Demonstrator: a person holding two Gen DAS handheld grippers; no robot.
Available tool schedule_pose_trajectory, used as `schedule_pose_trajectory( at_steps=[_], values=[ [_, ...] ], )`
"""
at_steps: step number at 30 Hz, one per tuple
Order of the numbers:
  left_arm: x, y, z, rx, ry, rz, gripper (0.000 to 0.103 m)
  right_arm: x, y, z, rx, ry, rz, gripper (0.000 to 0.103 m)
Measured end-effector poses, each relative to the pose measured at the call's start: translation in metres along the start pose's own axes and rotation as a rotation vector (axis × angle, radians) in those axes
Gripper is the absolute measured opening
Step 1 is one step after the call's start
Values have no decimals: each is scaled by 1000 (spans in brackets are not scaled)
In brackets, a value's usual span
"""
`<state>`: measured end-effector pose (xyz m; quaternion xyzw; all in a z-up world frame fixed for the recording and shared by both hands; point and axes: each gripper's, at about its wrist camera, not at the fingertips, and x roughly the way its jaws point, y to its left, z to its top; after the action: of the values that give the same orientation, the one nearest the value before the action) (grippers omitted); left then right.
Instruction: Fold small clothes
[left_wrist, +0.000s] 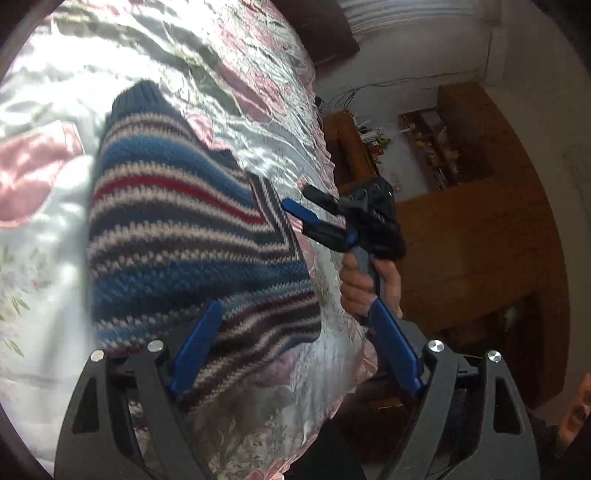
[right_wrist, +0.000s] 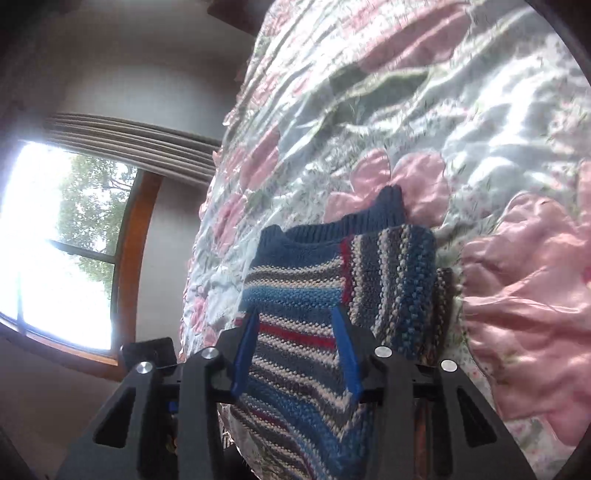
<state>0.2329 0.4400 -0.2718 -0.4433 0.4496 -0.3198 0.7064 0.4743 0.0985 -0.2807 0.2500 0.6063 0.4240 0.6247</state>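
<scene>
Pink-flowered satin bedspread (right_wrist: 498, 258) carries a striped blue knitted sweater (left_wrist: 184, 229). Both claws, left (left_wrist: 295, 350) and right (right_wrist: 295, 354), gape empty over it (mid-fold); next, pinch an edge.

Striped knit sweater (left_wrist: 192, 236) lies on a shiny quilted bedspread (left_wrist: 258, 74) w/ pink & grey patches. Stripes: blue, navy, white, one red; dark blue ribbed edge at far end. Left gripper (left_wrist: 295, 354) in foreground, blue fingers (left_wrist: 194, 347) spread wide; left finger over the sweater's near edge, right finger past the bed's edge. Right gripper (left_wrist: 291, 208) sits at the sweater's right side, tips close together near a striped edge; contact unclear. A hand (left_wrist: 364, 284) grips its handle. Beyond the bed: wooden furniture (left_wrist: 472, 236), white wall, cables.
</scene>
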Motion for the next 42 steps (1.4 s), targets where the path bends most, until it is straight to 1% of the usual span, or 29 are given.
schedule_pose_trajectory(
  at_steps=[2,3,4,5,6,7,8,9,10,13,15,17,18,19,21,22,24,26,28,30,31,33,34,35,36,37,39,41,42],
  values=[
    [11,18,-15,-38,2,58,74,16,-33,11,77,0,-51,18],
    [8,33,-18,-84,-11,49,64,14,-54,11,120,-4,-51,0],
    [4,46,-21,-123,-26,40,48,12,-69,13,159,-21,-28,0],
    [1,55,-23,-155,-39,36,43,9,-76,15,184,-33,-15,0],
    [0,57,-24,-175,-47,18,46,5,-72,14,179,-39,-5,0],
    [-3,54,-26,-178,-51,-2,59,-2,-62,11,157,-51,10,6],
    [-7,47,-28,-170,-52,-20,68,-10,-49,4,124,-62,38,11],
    [-9,37,-29,-158,-60,-38,80,-19,-36,-7,95,-64,102,14],
    [-15,26,-30,-139,-75,-65,83,-30,-26,-22,68,-59,176,15],
    [-29,3,-25,-96,-125,-126,88,-45,-7,-76,12,-16,251,20],
    [-35,3,-17,-96,-169,-131,90,-38,-10,-102,14,20,208,21],
    [-29,9,0,-112,-185,-83,90,-33,-29,-113,38,14,130,13],
    [-25,17,6,-130,-182,-42,90,-31,-44,-114,77,4,115,0],
    [-18,27,11,-159,-158,-11,90,-37,-58,-116,116,-5,119,0],
    [-11,48,12,-242,-139,-7,90,-47,-59,-119,126,-30,118,0],
    [-13,47,13,-235,-138,4,90,-54,-52,-121,114,-47,111,6],
    [-16,38,15,-208,-140,17,90,-68,-34,-129,79,-71,145,21],
    [-21,38,14,-205,-146,23,91,-69,-22,-139,48,-59,152,23],
    [-25,43,9,-225,-161,23,91,-58,-27,-148,58,-29,96,21],
    [-32,46,4,-248,-184,27,92,-52,-44,-156,108,-31,55,8],
    [-36,46,-2,-255,-185,30,93,-55,-48,-160,124,-48,43,5],
    [-44,39,-17,-256,-183,54,93,-67,-41,-170,143,-98,57,10],
    [-51,33,-28,-244,-184,71,96,-75,-32,-176,132,-128,48,19],
    [-57,25,-39,-230,-183,94,98,-85,-22,-183,119,-156,26,26],
    [-63,17,-52,-214,-177,147,100,-95,-11,-194,104,-183,0,26],
    [-68,5,-65,-181,-163,237,100,-104,1,-205,84,-208,-17,27],
    [-76,-29,-93,-52,-152,405,100,-119,29,-234,37,-256,-62,37],
    [-79,-71,-126,107,-152,626,100,-138,55,-268,-26,-313,-175,71],
    [-78,-93,-144,190,-169,741,100,-144,70,-287,-60,-342,-247,77]
  ],
)
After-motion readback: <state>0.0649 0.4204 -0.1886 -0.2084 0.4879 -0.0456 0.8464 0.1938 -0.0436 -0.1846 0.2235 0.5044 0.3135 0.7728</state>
